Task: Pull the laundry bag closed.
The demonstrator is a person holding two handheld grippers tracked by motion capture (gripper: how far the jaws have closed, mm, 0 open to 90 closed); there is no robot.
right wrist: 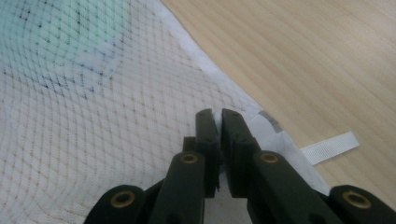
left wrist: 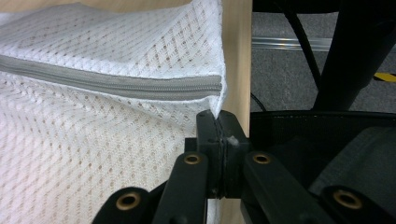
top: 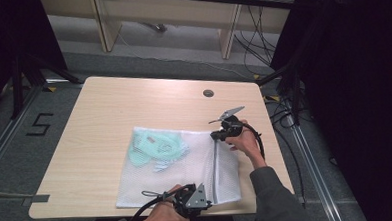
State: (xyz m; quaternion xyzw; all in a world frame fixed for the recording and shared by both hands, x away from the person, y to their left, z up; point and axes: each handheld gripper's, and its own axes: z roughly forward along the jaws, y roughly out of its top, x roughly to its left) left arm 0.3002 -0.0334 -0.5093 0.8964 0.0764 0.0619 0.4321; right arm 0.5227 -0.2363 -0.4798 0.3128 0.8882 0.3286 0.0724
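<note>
A pale wood-grain worktop (top: 99, 109) with rounded corners stands on a grey floor (top: 147, 60), with a small round grommet (top: 208, 93) set near its far edge. On the floor to the left a black number five (top: 38, 124) is marked, and metal rails run along both sides of the worktop. Beyond the far edge stand light wooden furniture legs (top: 228, 36), loose cables trail over the floor at the far right, and black curtains hang at the left and right.

A white mesh laundry bag (top: 186, 171) lies flat on the near right part of the worktop, reaching to the near edge. Through the mesh a pale green garment (top: 153, 145) shows in the bag's far left part. A grey zipper (top: 215, 172) runs from the far edge to the near edge close to the bag's right side.

The left gripper (top: 203, 203) sits at the bag's near edge by the end of the zipper; in the left gripper view its jaws are pressed together on the corner of the mesh just beyond the zipper's end (left wrist: 217, 86). The right gripper (top: 217, 135) is at the bag's far edge by the zipper's other end; in the right gripper view its jaws stand narrow, clamped on the bag's hem, with a white ribbon loop (right wrist: 331, 147) lying on the wood just beside.
</note>
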